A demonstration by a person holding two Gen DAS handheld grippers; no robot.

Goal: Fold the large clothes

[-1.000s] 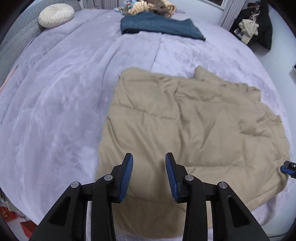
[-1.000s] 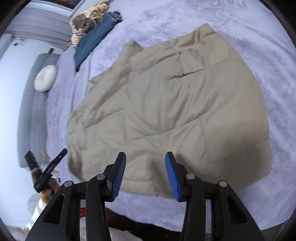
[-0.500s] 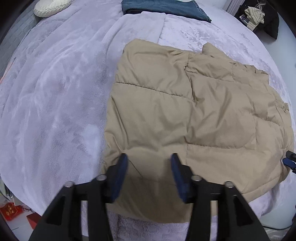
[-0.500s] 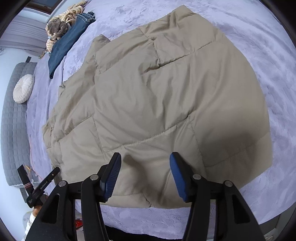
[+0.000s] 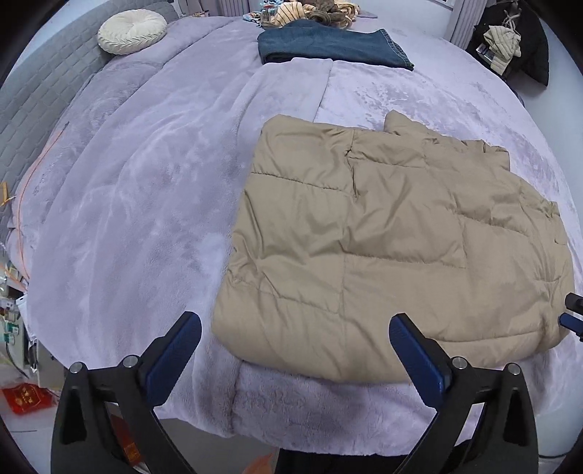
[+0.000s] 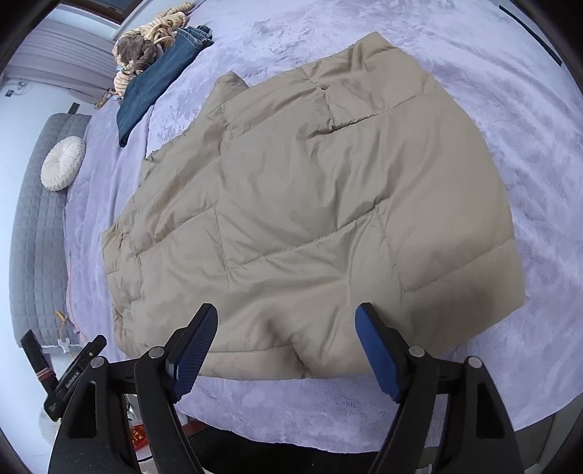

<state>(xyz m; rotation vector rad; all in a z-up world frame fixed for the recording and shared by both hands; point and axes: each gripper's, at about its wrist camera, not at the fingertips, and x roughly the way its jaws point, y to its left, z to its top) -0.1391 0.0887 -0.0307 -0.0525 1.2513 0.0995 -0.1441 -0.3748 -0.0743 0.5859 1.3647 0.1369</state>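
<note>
We have the beige padded jacket (image 5: 382,255) lying folded flat on the bed (image 5: 145,218), both the left tool (image 5: 295,350) and the right tool (image 6: 288,346) are opening and empty above its near edge, so next we probably must grip that edge for another fold.

A lavender plush blanket (image 5: 145,204) covers the bed. Folded blue jeans (image 5: 328,45) lie near its far edge, touching a heap of striped and brown garments (image 5: 309,9) behind them. A round cream cushion (image 5: 132,26) rests against a grey quilted headboard (image 5: 32,98). A red packet (image 5: 27,397) lies on the floor.
</note>
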